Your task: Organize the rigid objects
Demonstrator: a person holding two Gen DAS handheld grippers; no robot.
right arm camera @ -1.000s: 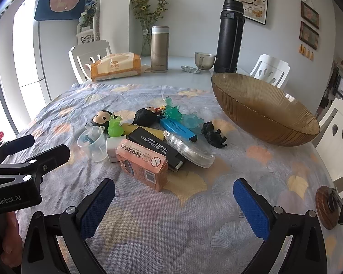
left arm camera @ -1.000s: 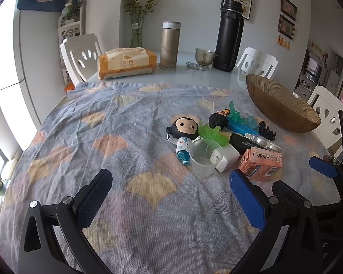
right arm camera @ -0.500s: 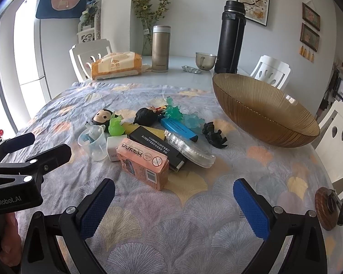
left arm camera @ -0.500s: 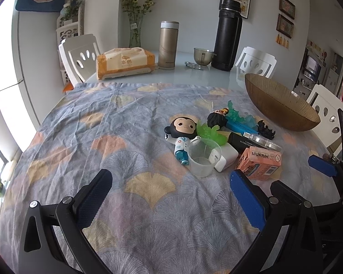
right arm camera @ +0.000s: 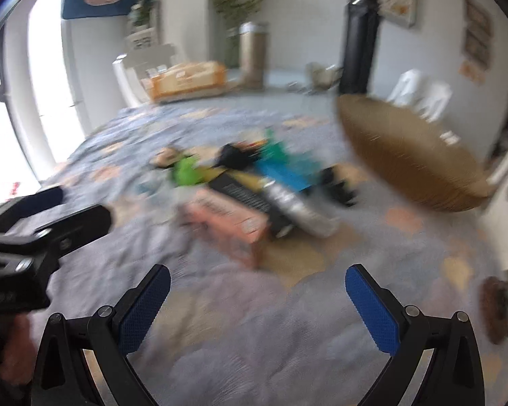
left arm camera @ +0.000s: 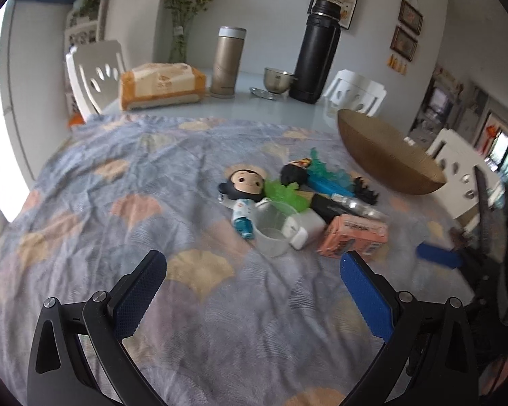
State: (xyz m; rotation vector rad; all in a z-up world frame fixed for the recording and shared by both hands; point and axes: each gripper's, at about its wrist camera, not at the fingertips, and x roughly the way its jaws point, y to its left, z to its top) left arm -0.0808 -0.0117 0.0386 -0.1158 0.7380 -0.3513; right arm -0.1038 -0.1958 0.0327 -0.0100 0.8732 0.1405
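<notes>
A heap of small items lies mid-table: a big-headed doll (left arm camera: 244, 192), a clear plastic cup (left arm camera: 273, 226), a white block (left arm camera: 303, 228), a pink box (left arm camera: 354, 237) (right arm camera: 233, 226), a black box (right arm camera: 245, 193), a blue bar (right arm camera: 284, 176), green toys (left arm camera: 282, 193) and a black figurine (left arm camera: 365, 189). A brown ribbed bowl (left arm camera: 386, 150) (right arm camera: 406, 155) stands to their right. My left gripper (left arm camera: 254, 291) hangs open in front of the heap, holding nothing. My right gripper (right arm camera: 257, 299) is open too, just short of the pink box; its view is blurred.
At the table's far side stand a tissue pack (left arm camera: 162, 84), a gold flask (left arm camera: 227, 62), a tall black flask (left arm camera: 316, 50) and a small metal bowl (left arm camera: 278, 79). White chairs (left arm camera: 96, 74) ring the table. The patterned cloth (left arm camera: 118, 203) is bare at left.
Both grippers have moved forward toward the heap, the right one fast enough to blur its view. Both stay open. The items on the cloth have not shifted.
</notes>
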